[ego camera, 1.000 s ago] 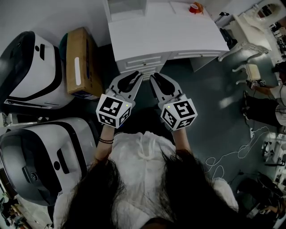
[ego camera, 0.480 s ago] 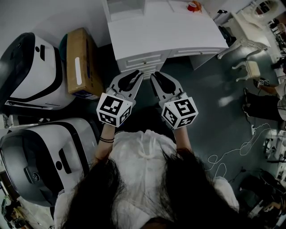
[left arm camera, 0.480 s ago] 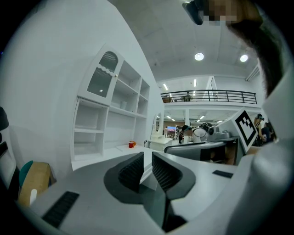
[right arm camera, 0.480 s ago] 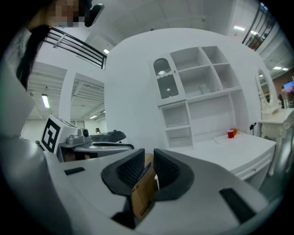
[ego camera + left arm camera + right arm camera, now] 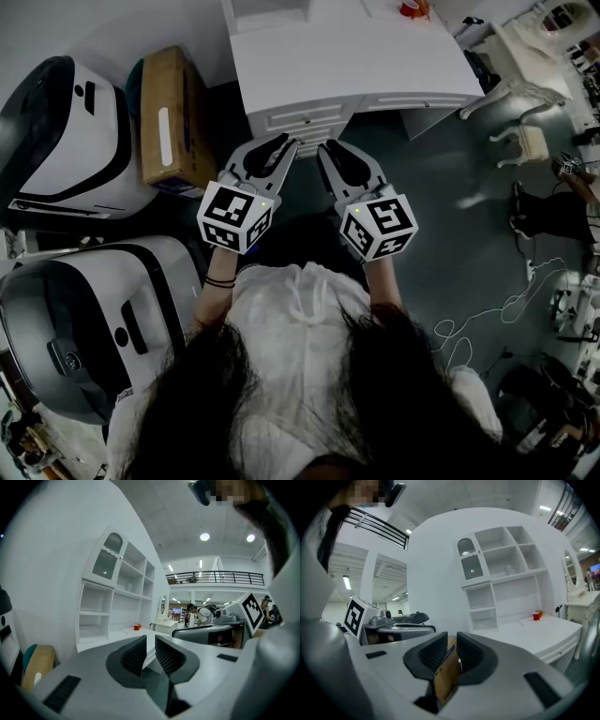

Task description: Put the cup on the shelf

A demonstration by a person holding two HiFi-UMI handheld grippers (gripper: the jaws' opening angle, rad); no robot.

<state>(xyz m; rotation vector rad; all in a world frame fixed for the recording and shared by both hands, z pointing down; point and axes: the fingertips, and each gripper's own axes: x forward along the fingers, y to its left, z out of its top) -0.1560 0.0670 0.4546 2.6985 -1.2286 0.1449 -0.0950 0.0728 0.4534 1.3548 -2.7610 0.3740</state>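
Note:
A small red cup (image 5: 410, 8) stands at the far right of the white desk (image 5: 347, 66); it also shows as a red cup (image 5: 137, 626) and a red cup (image 5: 536, 616) in the gripper views. The white shelf unit (image 5: 501, 573), with empty compartments, rises at the desk's back as the shelf unit (image 5: 117, 602). My left gripper (image 5: 286, 142) and right gripper (image 5: 325, 145) hang side by side in front of the desk's drawers, far from the cup. The left gripper (image 5: 151, 638) and the right gripper (image 5: 452, 635) are both shut, with nothing held.
A brown cardboard box (image 5: 169, 117) lies on the floor left of the desk. Two big white machines (image 5: 66, 141) stand at the left. A white ornate dresser (image 5: 534, 47) is at the right, with cables (image 5: 487, 319) on the dark floor.

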